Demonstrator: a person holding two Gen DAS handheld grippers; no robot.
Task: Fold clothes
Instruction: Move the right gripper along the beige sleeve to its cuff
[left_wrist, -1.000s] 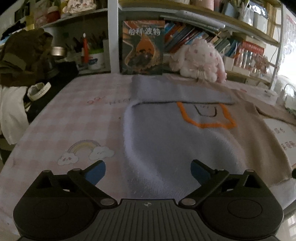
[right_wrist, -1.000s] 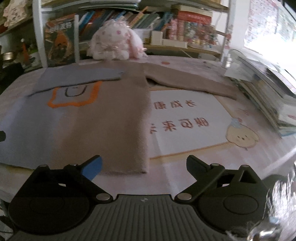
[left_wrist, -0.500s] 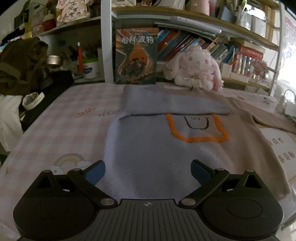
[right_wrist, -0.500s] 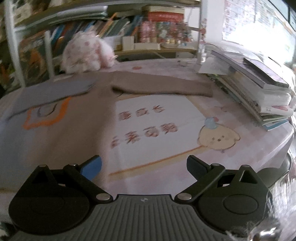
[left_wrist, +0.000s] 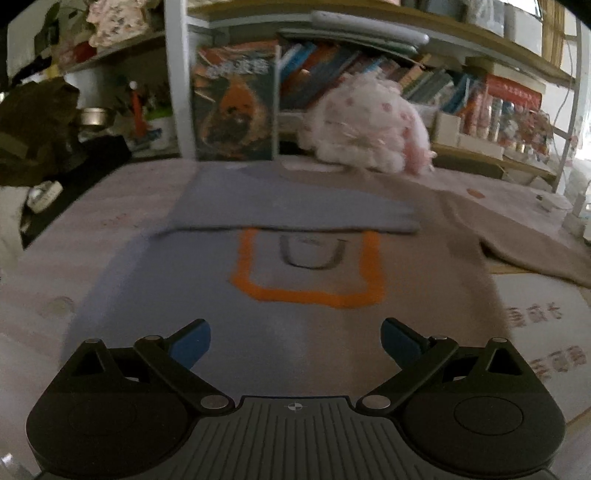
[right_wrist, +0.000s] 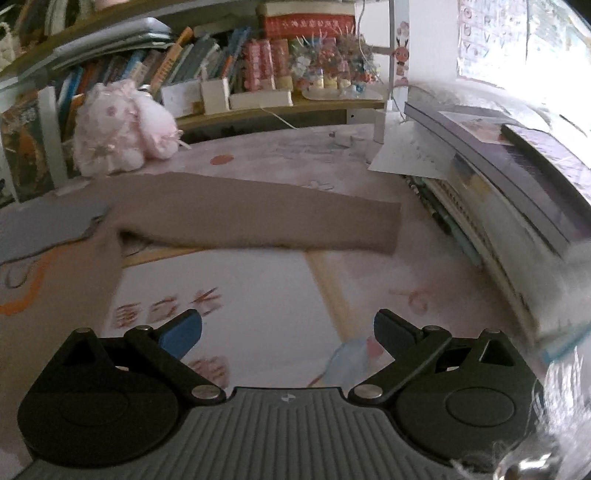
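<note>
A sweater, blue on its left half and tan on its right, with an orange outline on the chest, lies flat on the table. Its blue sleeve is folded across the top. Its tan sleeve stretches out to the right on the table. My left gripper is open and empty above the sweater's lower body. My right gripper is open and empty above the table mat, short of the tan sleeve and to the right of the sweater body.
A pink plush rabbit and an upright book stand at the table's back edge below bookshelves. A stack of books lies along the right side. Dark clothes and bags pile up at the left.
My left gripper has moved forward and right over the sweater. My right gripper has swung right, from the sweater's hem towards the stretched tan sleeve and the book stack. Both stay open.
</note>
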